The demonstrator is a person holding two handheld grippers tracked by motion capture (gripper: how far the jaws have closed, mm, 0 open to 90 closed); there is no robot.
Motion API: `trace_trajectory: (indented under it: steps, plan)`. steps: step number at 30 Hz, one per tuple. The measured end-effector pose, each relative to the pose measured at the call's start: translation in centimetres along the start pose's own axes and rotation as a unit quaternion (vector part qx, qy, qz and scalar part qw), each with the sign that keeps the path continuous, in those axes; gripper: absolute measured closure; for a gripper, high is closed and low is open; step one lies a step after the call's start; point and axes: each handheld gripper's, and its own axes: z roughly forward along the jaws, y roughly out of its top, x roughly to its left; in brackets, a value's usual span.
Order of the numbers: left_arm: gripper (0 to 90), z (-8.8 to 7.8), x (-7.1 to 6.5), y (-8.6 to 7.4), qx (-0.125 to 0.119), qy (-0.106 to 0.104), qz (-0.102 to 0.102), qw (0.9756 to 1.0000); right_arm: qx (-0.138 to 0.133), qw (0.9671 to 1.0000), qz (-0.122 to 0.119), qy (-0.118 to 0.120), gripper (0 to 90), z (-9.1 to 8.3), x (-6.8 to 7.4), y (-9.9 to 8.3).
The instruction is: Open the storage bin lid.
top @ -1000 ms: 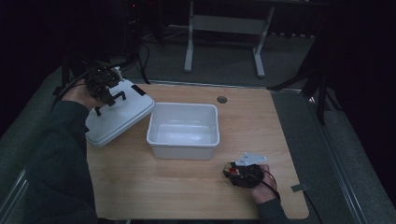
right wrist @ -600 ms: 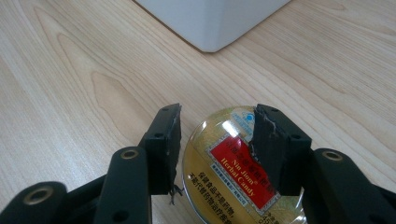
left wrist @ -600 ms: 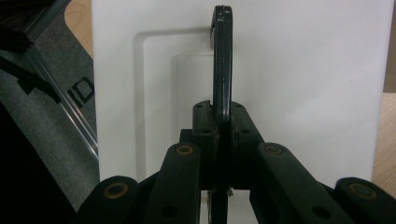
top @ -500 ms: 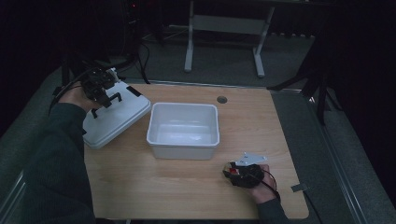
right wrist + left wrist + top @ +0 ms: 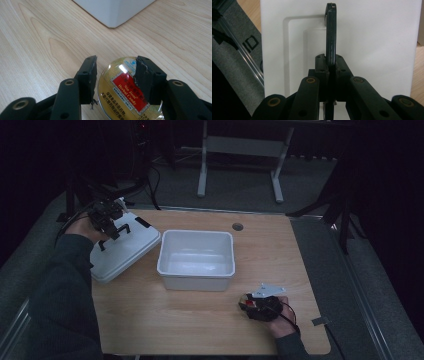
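A white lid (image 5: 127, 255) lies tilted at the table's left edge, beside an empty white bin (image 5: 196, 282). My left gripper (image 5: 111, 227) is shut on the lid's black handle (image 5: 120, 231). In the left gripper view the handle (image 5: 331, 30) runs straight up out of the closed gripper (image 5: 331, 62) over the lid (image 5: 374, 50). Near the front right of the table my right gripper (image 5: 248, 304) holds a round candy tin. In the right gripper view the gold and red tin (image 5: 120, 92) sits between the pads of the gripper (image 5: 116, 67), low over the wood.
The bin's corner (image 5: 112, 12) stands just ahead of the right gripper. A round cable hole (image 5: 238, 226) sits at the table's back edge. A metal stand (image 5: 240, 150) is on the floor behind. A tape scrap (image 5: 320, 321) lies near the front right corner.
The left hand has drawn the lid slightly left, away from the bin. The right hand and the tin have stayed put.
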Motion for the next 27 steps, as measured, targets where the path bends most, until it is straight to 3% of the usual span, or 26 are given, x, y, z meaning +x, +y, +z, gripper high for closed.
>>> trace_trajectory:
  steps: [12,27]
  plan:
    - [84.4,2.2,-0.7,-0.1,0.009,-0.019,0.003,0.9998,0.000,1.0000,0.000,0.000,51.4,0.0,0.0,0.0]
    - [84.3,4.5,-1.1,-0.5,0.013,-0.035,-0.007,0.9993,0.001,1.0000,-0.002,0.000,51.3,0.0,0.0,0.0]
